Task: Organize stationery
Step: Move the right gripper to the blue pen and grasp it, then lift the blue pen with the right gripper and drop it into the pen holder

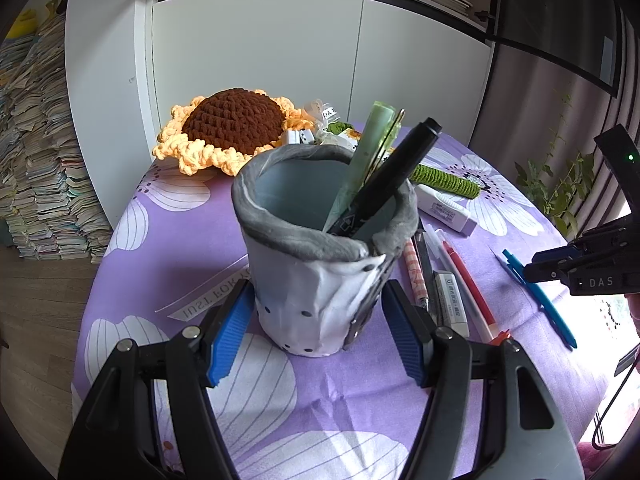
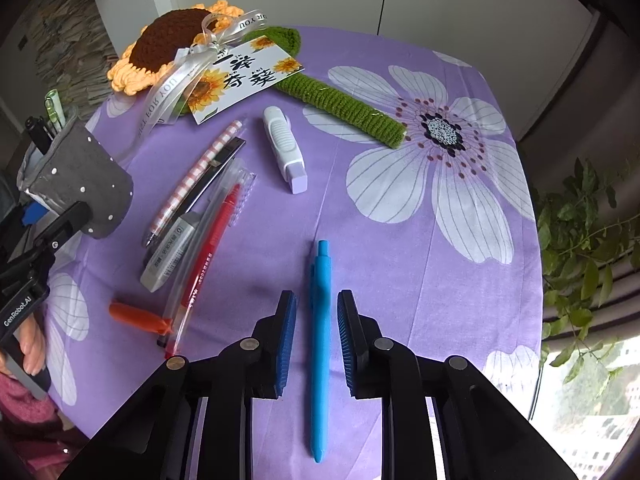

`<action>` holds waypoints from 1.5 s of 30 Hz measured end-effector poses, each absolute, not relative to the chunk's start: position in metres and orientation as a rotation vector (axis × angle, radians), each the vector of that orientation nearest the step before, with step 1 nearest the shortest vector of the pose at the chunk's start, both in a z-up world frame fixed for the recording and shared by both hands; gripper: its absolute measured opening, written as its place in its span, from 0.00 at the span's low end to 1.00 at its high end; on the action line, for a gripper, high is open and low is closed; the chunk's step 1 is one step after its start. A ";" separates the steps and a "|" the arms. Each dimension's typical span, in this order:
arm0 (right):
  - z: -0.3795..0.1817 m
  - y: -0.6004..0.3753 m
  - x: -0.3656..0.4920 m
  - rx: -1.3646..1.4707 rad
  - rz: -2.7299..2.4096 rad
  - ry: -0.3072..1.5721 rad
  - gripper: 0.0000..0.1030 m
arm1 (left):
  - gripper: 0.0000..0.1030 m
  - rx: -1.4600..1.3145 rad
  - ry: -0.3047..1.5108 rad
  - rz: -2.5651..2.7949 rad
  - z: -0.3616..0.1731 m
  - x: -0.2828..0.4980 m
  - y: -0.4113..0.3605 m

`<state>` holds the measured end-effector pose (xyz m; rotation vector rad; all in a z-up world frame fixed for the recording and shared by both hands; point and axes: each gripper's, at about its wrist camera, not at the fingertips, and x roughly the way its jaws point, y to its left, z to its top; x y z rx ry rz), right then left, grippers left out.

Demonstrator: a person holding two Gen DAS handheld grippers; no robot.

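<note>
Stationery half sorted: cup (image 1: 316, 264) on the table (image 2: 400, 240), loose pens beside it.
My left tongs (image 1: 318, 332) stand wide around the cup's base, not gripping. My right tongs (image 2: 317, 340) straddle the blue pen (image 2: 321, 344), open, empty, its long axis running straight between the pads.
</note>
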<state>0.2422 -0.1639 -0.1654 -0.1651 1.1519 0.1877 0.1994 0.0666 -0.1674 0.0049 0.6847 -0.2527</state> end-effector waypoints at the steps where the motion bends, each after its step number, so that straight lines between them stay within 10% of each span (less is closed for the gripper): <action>1: -0.167 -0.163 0.244 -0.172 0.185 1.156 0.20 | 0.63 0.006 0.685 -0.253 -0.167 0.199 0.066; 25: -0.180 -0.161 0.269 -0.138 0.152 1.211 0.20 | 0.77 -0.002 0.588 -0.237 -0.155 0.189 0.070; 29: -0.180 -0.162 0.273 -0.117 0.143 1.208 0.20 | 0.61 -0.025 0.620 -0.252 -0.157 0.195 0.072; 45: -0.118 -0.160 0.241 -0.070 0.208 1.057 0.11 | 0.62 -0.023 0.620 -0.254 -0.156 0.195 0.071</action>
